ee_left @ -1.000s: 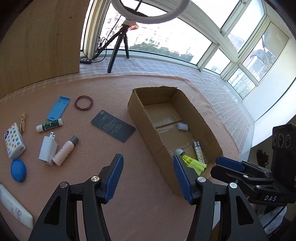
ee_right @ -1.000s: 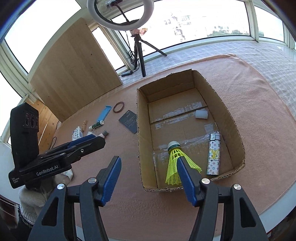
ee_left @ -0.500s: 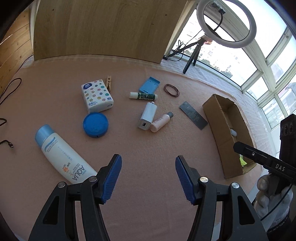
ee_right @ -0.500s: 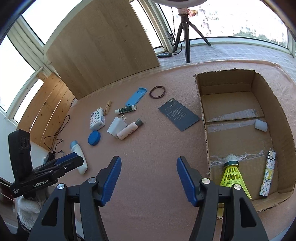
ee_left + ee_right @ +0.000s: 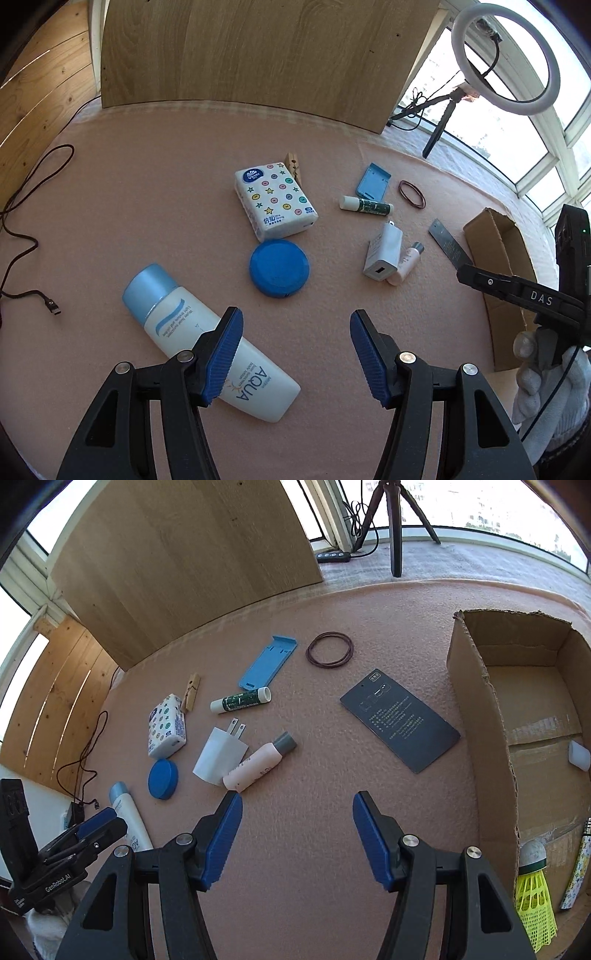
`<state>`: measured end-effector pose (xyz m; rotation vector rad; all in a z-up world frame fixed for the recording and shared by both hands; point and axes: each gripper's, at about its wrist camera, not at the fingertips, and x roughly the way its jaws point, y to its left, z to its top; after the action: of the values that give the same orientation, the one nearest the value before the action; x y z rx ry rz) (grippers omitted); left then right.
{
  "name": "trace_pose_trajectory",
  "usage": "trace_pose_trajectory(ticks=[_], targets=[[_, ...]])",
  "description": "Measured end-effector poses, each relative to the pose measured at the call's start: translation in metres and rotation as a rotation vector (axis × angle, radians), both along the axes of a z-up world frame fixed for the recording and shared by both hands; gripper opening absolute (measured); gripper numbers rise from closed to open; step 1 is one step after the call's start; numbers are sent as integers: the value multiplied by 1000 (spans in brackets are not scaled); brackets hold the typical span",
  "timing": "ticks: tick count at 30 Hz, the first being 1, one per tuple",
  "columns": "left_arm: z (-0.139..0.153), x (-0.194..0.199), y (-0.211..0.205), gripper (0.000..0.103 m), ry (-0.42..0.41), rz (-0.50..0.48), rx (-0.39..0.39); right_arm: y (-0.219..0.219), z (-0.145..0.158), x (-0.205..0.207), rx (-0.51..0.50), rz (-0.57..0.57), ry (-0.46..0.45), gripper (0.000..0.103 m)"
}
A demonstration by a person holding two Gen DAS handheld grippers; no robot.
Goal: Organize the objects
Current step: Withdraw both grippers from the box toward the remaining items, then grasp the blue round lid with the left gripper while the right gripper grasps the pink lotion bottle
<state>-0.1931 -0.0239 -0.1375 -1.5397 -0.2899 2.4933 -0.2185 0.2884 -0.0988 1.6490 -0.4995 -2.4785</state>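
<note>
Swinging away from the cardboard box [image 5: 496, 236], the left gripper [image 5: 295, 350] now looks down on the loose clutter, where a second ago the box filled its view. Its jaws stand apart with nothing between them. The sunscreen bottle [image 5: 207, 339] lies just under its left finger, with the blue round lid [image 5: 279, 267] and the tissue pack [image 5: 275, 201] beyond. That shift suggests one drop-off is finished and the next pick is being chosen, most likely the bottle. Bare pink mat lies between the fingers and to the right of them, so there is room to come down; the black cable [image 5: 26, 236] at the left edge stays well clear.

In the right wrist view, the right gripper [image 5: 297, 836] has likewise turned from the box toward the scattered items, its jaws apart and empty. The white charger [image 5: 221, 755] and pink tube [image 5: 258, 762] lie touching each other just ahead of its left finger; the dark card [image 5: 400, 720] lies near the box wall. The box [image 5: 480, 716] sits at the right, holding the yellow shuttlecock [image 5: 533, 893], a small white piece and what may be a patterned lighter, cut off at the frame edge. Its near wall stands high, so anything carried over must clear that rim.
</note>
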Motion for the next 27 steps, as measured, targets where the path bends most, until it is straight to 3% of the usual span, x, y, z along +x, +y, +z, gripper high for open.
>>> trace_pose_trajectory(ticks=[14,19,23,27], targets=[[-15,-19,2,64,-21,-38,-16,-23,-30,-45,28,-42,-95,55],[-18,-24,1,64,-27,-34,-8,-43,-31,-50,137,50,-94,54],[-20,-27,5,64,-32,-47,-16,-47,-31,-45,222,134,-85,40],[-24,-36,13,67,-38,-57,-26,-36,-31,-35,257,149,-78,38]])
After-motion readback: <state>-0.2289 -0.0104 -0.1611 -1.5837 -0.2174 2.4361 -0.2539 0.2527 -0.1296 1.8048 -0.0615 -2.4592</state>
